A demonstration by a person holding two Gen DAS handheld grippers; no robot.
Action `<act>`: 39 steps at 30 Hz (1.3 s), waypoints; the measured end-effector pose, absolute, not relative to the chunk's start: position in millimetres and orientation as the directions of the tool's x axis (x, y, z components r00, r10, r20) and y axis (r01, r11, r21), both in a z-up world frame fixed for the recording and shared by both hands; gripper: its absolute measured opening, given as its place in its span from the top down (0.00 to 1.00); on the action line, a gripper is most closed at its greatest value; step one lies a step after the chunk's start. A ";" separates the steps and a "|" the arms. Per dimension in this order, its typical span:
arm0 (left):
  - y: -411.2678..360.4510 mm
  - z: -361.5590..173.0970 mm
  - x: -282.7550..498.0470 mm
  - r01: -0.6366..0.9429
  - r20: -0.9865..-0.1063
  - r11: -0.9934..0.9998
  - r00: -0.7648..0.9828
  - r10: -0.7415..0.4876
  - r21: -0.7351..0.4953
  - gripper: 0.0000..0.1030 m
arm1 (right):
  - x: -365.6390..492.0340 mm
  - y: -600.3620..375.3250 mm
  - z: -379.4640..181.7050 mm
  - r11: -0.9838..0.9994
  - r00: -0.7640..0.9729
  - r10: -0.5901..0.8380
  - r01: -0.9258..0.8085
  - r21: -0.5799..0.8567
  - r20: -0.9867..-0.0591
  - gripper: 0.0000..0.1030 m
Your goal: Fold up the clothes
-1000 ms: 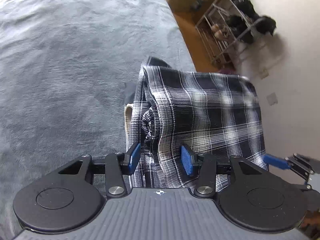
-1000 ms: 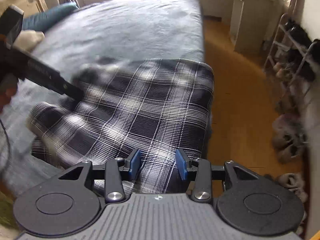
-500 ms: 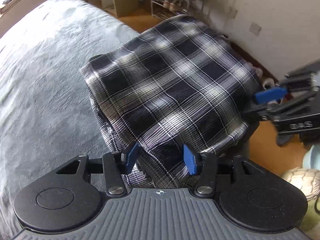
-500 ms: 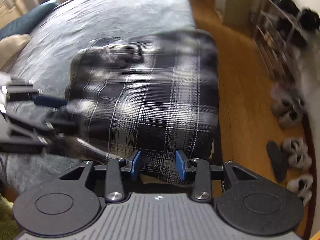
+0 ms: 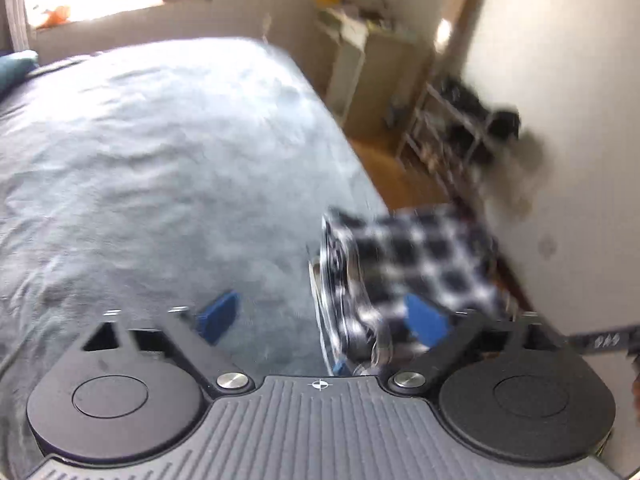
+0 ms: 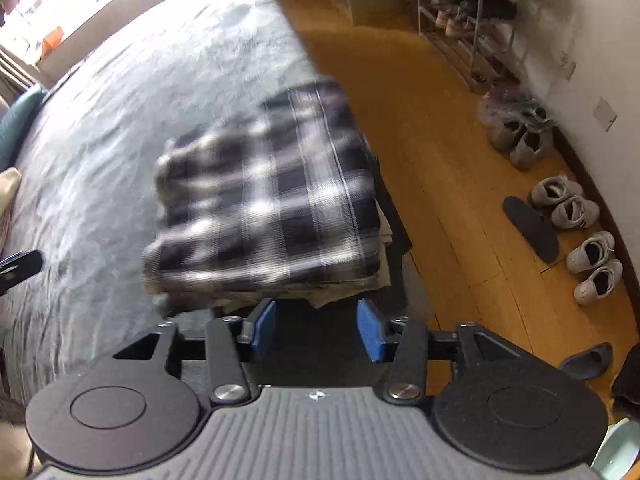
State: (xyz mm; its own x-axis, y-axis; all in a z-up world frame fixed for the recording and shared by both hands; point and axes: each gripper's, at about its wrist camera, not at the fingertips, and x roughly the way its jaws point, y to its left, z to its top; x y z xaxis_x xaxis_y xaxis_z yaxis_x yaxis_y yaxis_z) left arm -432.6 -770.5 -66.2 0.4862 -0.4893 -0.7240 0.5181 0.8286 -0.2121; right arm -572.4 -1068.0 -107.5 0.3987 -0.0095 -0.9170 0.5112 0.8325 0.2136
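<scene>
A black-and-white plaid shirt [image 6: 272, 200] lies folded on top of a small stack of other garments [image 6: 386, 236] at the corner of the grey bed [image 6: 120, 120]. My right gripper [image 6: 316, 328] hovers just short of the stack, its jaws opening with nothing between the pads. In the left wrist view the plaid shirt [image 5: 424, 256] is blurred. My left gripper [image 5: 322, 318] stands wide, still opening; the shirt's folded edge shows between its fingers, but the pads do not press on it. Part of the right gripper [image 5: 600, 340] shows at the right edge.
The stack sits at the bed's edge above a wooden floor [image 6: 460, 240]. Several shoes [image 6: 560, 200] lie along the wall, and a shoe rack [image 6: 468, 20] stands in the corner. A teal pillow [image 6: 16, 120] is at the bed's far left. A pale cabinet [image 5: 360, 64] stands beyond the bed.
Both grippers held the plaid shirt's near edge before; now both have let go, opened and drawn back upward. The shirt rests folded on the stack.
</scene>
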 end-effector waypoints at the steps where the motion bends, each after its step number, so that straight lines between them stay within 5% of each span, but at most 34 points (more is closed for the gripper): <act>1: -764.9 -55.9 -436.5 0.510 -0.707 0.832 0.505 -0.495 -0.219 0.00 | -574.9 -1061.7 -99.9 0.832 0.410 -0.022 0.513 0.211 -0.912 0.40; 14: -759.3 13.2 -496.1 0.482 -0.670 0.863 0.592 -0.448 -0.151 0.00 | -606.4 -976.4 -18.6 0.855 0.512 -0.140 0.493 0.157 -0.848 0.03; 23: -759.8 8.7 -506.9 0.403 -0.766 0.878 0.467 -0.441 -0.259 0.00 | -620.2 -948.0 5.3 0.885 0.529 -0.191 0.458 0.089 -0.827 0.00; 39: -791.6 -7.3 -517.2 0.369 -0.835 0.921 0.463 -0.299 -0.125 0.00 | -599.5 -953.7 -12.0 0.891 0.462 -0.215 0.454 0.021 -0.861 0.00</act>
State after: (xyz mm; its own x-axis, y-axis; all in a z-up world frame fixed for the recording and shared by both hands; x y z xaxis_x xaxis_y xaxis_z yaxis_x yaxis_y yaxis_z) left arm -517.2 -791.6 -7.3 0.4628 -0.2985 -0.8347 0.3691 0.9210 -0.1247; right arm -599.5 -953.7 -12.0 0.4616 -0.2151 -0.8606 0.4544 0.8905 0.0211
